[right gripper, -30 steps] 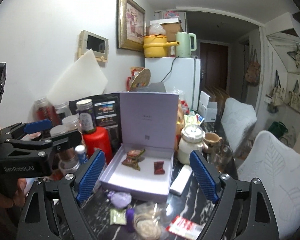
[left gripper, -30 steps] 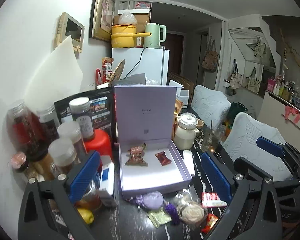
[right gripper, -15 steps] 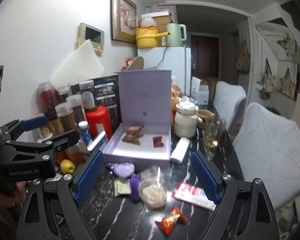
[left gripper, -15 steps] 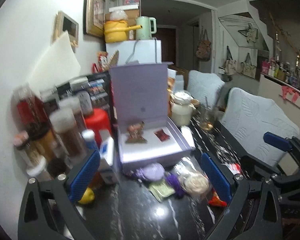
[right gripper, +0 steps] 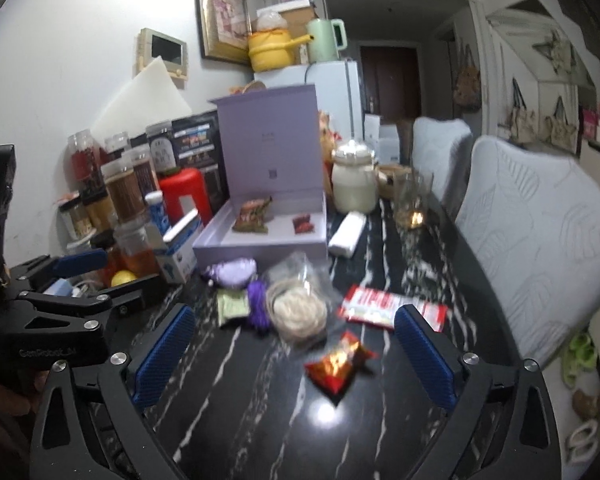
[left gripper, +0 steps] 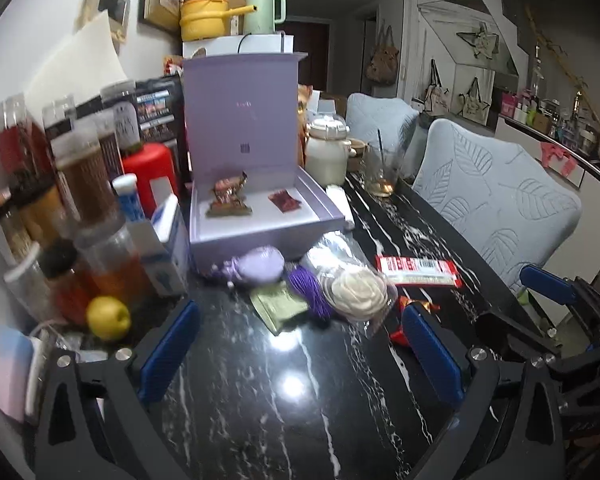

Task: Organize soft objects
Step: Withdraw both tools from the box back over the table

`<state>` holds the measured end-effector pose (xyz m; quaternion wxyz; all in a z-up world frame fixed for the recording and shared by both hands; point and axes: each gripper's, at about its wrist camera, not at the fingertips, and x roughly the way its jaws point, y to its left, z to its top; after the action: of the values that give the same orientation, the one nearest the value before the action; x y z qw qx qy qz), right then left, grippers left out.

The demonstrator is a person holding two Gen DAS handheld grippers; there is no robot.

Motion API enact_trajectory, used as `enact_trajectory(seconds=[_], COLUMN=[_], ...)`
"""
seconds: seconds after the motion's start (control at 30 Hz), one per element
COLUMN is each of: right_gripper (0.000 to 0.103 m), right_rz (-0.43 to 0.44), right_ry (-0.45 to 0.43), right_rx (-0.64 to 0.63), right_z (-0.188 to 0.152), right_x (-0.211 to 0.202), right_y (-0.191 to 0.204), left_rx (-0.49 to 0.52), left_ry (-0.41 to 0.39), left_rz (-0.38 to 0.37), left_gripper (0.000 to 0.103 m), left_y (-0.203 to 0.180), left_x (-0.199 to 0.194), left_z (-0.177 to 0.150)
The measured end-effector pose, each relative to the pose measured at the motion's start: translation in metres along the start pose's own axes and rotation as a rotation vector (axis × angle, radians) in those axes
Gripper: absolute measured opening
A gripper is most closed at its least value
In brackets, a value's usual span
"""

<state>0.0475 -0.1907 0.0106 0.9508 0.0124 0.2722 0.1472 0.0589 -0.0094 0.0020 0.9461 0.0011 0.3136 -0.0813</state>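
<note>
Approach stage: both grippers above loose soft items on the tabletop [right gripper: 260, 400], nothing held.
Right gripper [right gripper: 294, 354] jaws opening around the snack packet [right gripper: 336, 362]; left gripper [left gripper: 300, 350] jaws spread, empty. Recommend lowering squarely, pinching the middle, then carrying it to the box [right gripper: 260, 242].

I see the lilac box [right gripper: 260, 240] open on the dark marble table, lid upright, with two wrapped snacks [right gripper: 253, 216] and [right gripper: 302, 224] lying apart on its floor. Just in front of it lie a lilac pouch [right gripper: 232, 272], a green sachet [right gripper: 233, 305], a purple tassel [right gripper: 258, 306], a clear bag holding a cream rosette [right gripper: 298, 308], a long red wrapper [right gripper: 380, 302] and a crinkled red snack packet [right gripper: 338, 362].
</note>
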Motion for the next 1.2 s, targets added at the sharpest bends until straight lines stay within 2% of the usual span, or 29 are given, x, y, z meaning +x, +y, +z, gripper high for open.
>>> enact_trajectory(seconds=[0.2,0.6,0.73,0.87,1.2], right_gripper=[0.101,0.101,0.101,0.101,0.099], right_rz=[0.0,0.006,0.006,0.026,0.077], right_ry=[0.023,0.16,0.184,0.213,0.288], right_rx=[0.027,0.084,0.092,0.107,0.107], right_z=[-0.02,-0.049,-0.05,-0.047,-0.032], right_x=[0.004,0.04,0.055,0.071,0.108], right_y=[-0.012,-0.041,-0.05,-0.059,-0.062], left_rx=[-0.025,-0.029,-0.06,-0.075,-0.132], left_ry=[0.023,0.099,0.13,0.161,0.156], left_rz=[-0.034,-0.087,-0.107,-0.093,-0.092], left_gripper=[0.103,0.103,0.102,0.102,0.102], left_y=[-0.003,-0.016,-0.013,-0.009,0.003], left_x=[0.008,0.048,0.062,0.075,0.093], left_z=[-0.013,-0.024,-0.024,-0.024,-0.009])
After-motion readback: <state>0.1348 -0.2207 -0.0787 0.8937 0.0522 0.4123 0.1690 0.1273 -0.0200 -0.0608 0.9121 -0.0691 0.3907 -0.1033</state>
